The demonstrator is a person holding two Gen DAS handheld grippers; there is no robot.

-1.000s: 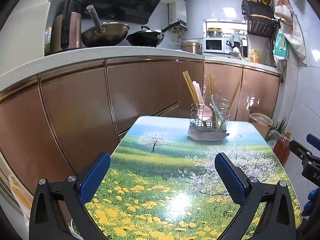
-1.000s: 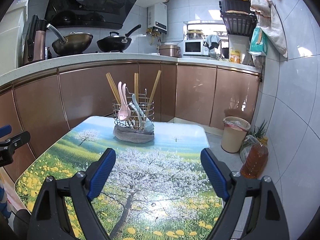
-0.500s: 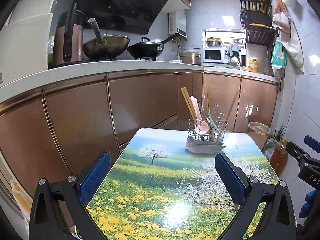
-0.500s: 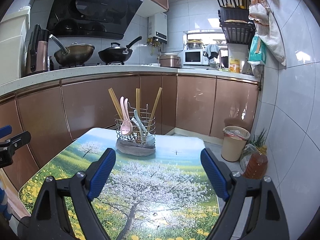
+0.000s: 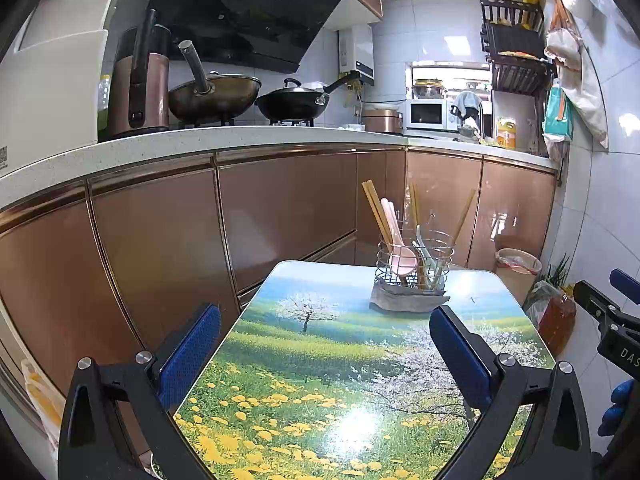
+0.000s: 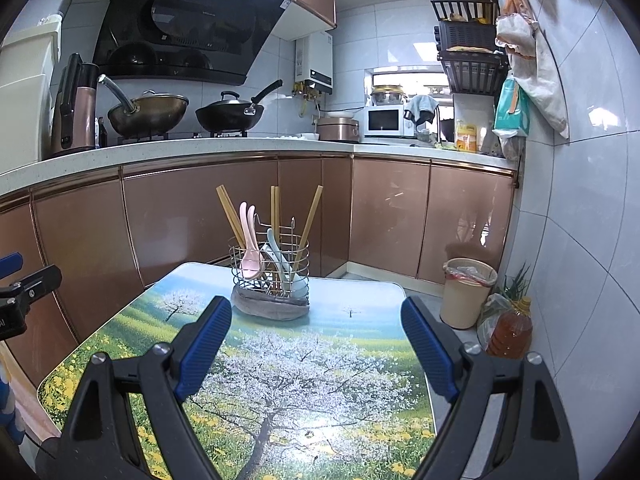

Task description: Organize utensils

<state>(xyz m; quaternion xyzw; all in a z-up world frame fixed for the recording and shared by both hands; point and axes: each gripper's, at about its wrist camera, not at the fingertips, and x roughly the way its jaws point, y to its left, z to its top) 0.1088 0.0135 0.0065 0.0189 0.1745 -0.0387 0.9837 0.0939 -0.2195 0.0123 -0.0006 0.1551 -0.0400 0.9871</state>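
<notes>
Hovering over the near end of the table (image 6: 360, 392), the right gripper (image 6: 316, 344) and left gripper (image 5: 326, 346) both gape wide with nothing between their blue pads. Beyond them, at the table's far end, a wire holder (image 6: 269, 268) sits on a grey cloth (image 6: 272, 307), holding chopsticks (image 6: 230, 214) and pink spoons (image 6: 250, 242) upright.

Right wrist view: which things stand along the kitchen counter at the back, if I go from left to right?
Copper-coloured kettle with black handle → brass-coloured wok with lid → black wok with lid → copper-coloured rice cooker → white microwave oven → yellow bottle.
</notes>
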